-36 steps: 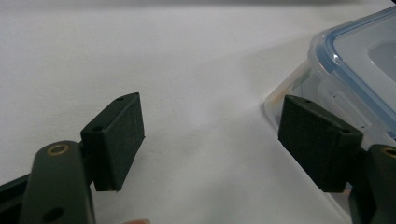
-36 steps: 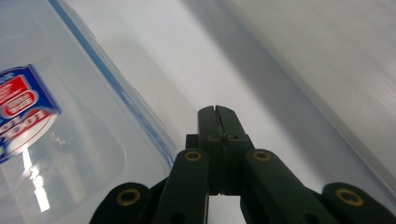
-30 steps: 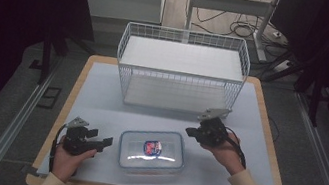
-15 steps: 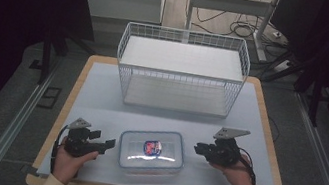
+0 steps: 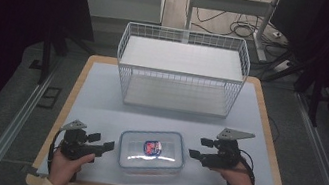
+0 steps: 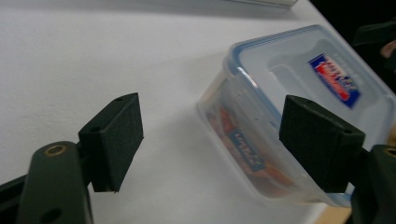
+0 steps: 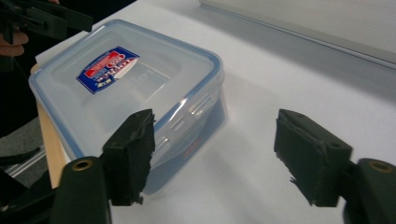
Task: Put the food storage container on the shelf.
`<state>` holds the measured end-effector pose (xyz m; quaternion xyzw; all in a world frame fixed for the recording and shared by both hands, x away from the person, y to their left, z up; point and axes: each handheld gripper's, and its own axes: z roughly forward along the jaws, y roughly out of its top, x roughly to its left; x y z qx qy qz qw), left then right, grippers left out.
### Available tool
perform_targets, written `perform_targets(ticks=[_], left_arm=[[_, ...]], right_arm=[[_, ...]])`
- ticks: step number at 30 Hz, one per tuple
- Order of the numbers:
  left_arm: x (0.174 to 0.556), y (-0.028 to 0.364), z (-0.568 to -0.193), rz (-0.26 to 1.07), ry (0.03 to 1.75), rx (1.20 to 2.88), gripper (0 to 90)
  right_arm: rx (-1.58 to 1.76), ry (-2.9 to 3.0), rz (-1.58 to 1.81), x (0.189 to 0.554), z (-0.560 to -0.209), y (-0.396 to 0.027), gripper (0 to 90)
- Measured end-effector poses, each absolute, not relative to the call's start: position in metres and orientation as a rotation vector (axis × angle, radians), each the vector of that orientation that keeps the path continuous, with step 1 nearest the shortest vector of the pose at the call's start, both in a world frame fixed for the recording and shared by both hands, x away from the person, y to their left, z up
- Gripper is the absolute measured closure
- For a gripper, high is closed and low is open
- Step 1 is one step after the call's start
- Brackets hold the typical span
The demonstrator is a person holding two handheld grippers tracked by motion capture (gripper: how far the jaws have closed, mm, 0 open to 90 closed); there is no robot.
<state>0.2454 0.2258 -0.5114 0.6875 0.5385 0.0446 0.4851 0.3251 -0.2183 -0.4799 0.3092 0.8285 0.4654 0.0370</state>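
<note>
My left tongs (image 5: 104, 145) and right tongs (image 5: 196, 147), just opened wide, flank the clear rounded-rectangular plastic box (image 5: 151, 151), gripping nothing.

Your left gripper's (image 6: 212, 140) pad hides the near corner of the box (image 6: 299, 93). The writing on the lid's label (image 5: 153, 147) is too small to read, and the contents stay blurred behind the cloudy wall.
</note>
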Motion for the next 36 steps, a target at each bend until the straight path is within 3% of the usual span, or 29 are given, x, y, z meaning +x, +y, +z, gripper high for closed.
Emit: perform_targets(ticks=[8, 36], left_arm=[[0.236, 0.216, -0.503, 0.116, 1.268, 1.705, 20.0], [0.245, 0.184, -0.522, -0.178, 1.280, 1.664, 19.4]], right_arm=[[0.976, 2.547, 1.484, 0.324, -0.479, -0.218, 25.5], [0.992, 2.586, 1.457, 0.323, -0.483, -0.210, 23.9]])
